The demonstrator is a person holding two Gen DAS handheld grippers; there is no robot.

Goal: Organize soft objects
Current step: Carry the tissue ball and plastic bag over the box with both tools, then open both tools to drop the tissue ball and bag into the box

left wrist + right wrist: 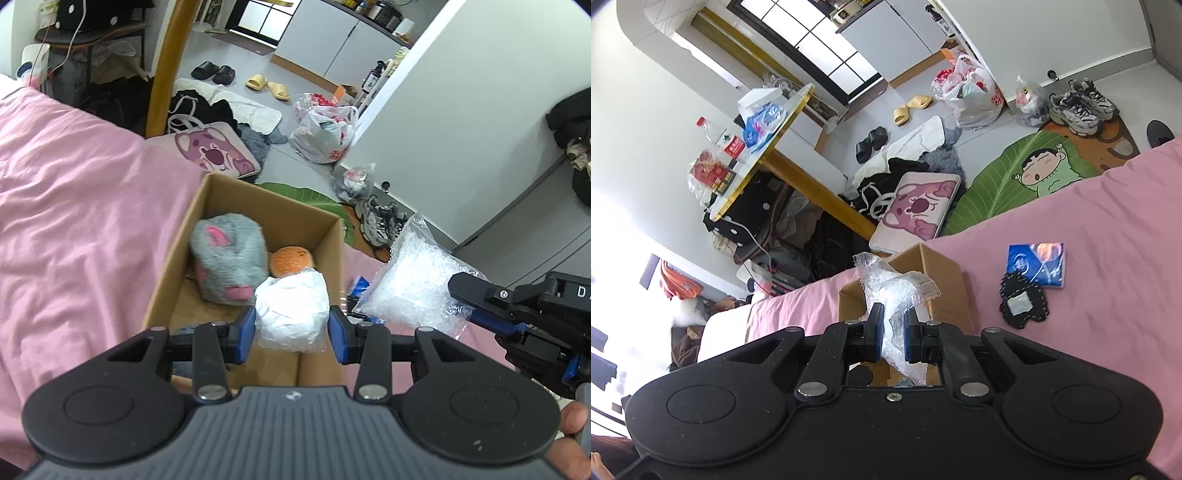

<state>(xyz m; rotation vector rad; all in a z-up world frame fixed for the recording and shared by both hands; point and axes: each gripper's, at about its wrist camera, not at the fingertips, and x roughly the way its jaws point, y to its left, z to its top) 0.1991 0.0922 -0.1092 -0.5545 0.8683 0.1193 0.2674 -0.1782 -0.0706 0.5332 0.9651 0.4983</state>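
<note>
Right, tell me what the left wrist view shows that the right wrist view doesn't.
Only the left wrist view shows the box's contents: a grey plush toy, a burger toy and the white wrapped bundle between the left claw fingers. Only the right wrist view shows the blue packet and the black patch on the sheet. Both show the cardboard box, the pink sheet and the clear crinkly bag held by the right claw.

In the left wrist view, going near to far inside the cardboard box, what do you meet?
White wrapped bundle between the left gripper fingers → burger-shaped toy → the box's far wall. The grey plush sits alongside, left.
</note>
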